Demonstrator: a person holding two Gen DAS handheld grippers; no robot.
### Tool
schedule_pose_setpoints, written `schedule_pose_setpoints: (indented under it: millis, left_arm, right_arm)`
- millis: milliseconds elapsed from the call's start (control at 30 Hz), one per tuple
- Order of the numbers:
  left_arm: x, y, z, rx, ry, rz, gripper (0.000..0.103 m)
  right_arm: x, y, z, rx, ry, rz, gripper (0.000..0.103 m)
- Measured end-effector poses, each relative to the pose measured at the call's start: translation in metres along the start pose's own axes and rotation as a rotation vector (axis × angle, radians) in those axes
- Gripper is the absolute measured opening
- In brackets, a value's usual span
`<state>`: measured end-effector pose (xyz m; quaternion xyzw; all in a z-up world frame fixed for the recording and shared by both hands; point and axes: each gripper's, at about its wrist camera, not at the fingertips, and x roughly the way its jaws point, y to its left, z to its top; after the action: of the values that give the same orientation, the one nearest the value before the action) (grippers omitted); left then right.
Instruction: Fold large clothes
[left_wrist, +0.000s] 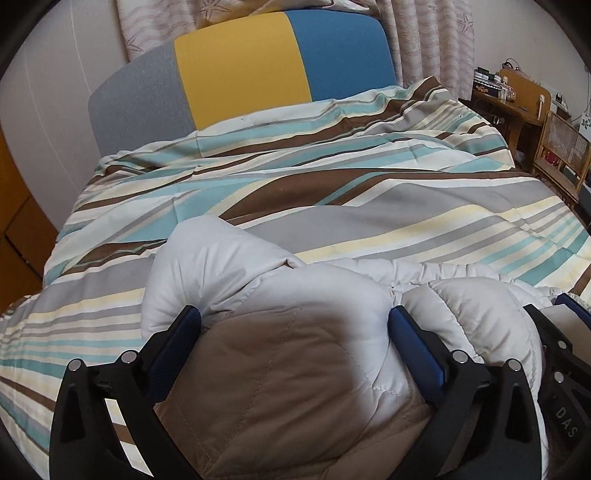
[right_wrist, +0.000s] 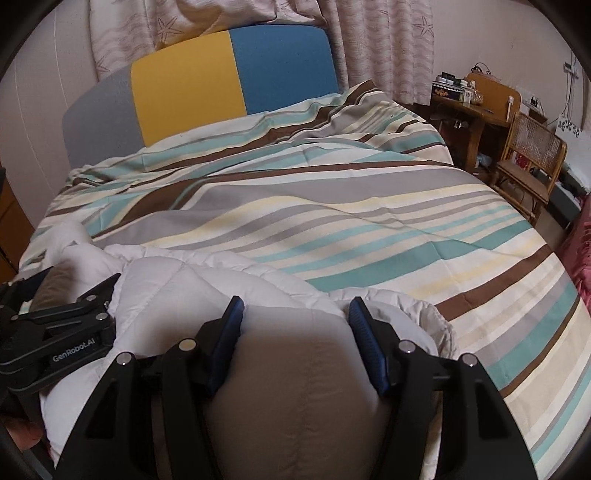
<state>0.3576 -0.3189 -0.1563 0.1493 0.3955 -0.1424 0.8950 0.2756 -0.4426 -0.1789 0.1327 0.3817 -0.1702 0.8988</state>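
While bunched, quilted jacket (left_wrist: 295, 354) lies crosswise on bed (left_wrist: 369, 206).

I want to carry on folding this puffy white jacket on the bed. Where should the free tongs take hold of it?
Grip the jacket at the rounded bulge lying toward the headboard, coming from above at the near edge. There the padding stands up off the striped cover in a thick roll that open pads can straddle; flatter parts would probably slip.

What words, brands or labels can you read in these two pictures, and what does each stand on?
"GenRobot.AI": on the left gripper, in the right wrist view.
"DAS": on the right gripper, in the left wrist view; the letters run on out of view.
Boxes on the desk: print too small to read.
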Motion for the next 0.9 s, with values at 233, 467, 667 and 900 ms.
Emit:
schedule_pose_setpoints:
  millis: [233,467,667,900]
  left_arm:
    - [-0.047,0.0,-0.008,-0.016,0.058,-0.039,0.1]
    - [-0.098,0.005,-0.055,-0.106,-0.034,-0.047,0.1]
    - [-0.094,-0.01,-0.076,-0.044,-0.138,-0.026,0.1]
    - [-0.081,-0.008,-0.083,-0.053,-0.19,-0.062,0.1]
  right_arm:
    - [-0.005,-0.004,-0.001,0.012,-0.02,0.019,0.059]
    - [-0.063,-0.01,-0.009,0.026,-0.12,0.04,0.066]
    - [-0.06,-0.024,-0.032,0.082,-0.089,0.061,0.071]
    - [-0.053,-0.028,-0.043,0.12,-0.111,0.053,0.072]
